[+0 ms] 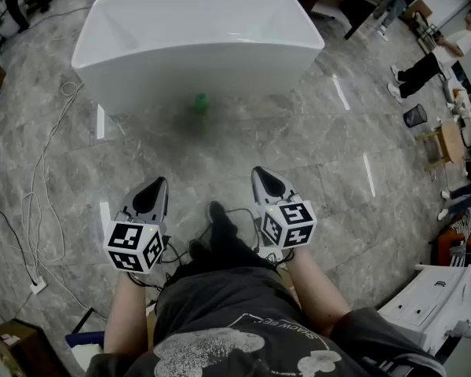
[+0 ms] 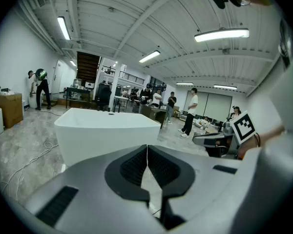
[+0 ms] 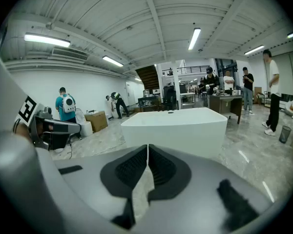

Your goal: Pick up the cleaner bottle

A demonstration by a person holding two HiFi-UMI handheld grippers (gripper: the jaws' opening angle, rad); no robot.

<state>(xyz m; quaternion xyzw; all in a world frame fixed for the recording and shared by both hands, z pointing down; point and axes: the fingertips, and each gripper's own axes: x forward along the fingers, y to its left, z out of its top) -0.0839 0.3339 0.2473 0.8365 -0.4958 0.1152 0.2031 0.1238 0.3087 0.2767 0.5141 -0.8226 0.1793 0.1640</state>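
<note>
One small green shape, taken to be the cleaner bottle (image 1: 199,102), stands on the grey stone floor (image 1: 337,148). It is right at the foot of the white bathtub (image 1: 196,45), about midway along the tub's near wall. It is too blurred to make out its cap or outline.

It sits well ahead of both tools, roughly on the line between them. The left tongs (image 1: 153,187) and the right tongs (image 1: 268,181) are held low in front of the person. Their own views show each pair pressed tip to tip, with nothing held in either the left (image 2: 147,152) or the right (image 3: 148,152).

To do the step well, the person would need to:

- walk closer and crouch;
- spread one pair of tongs wide before arriving;
- bring the tongs in from the open floor side, since the tub wall backs the bottle closely;
- close on the body rather than the top.

Loose cables (image 1: 39,179) lie off to the left, clear of that path.
</note>
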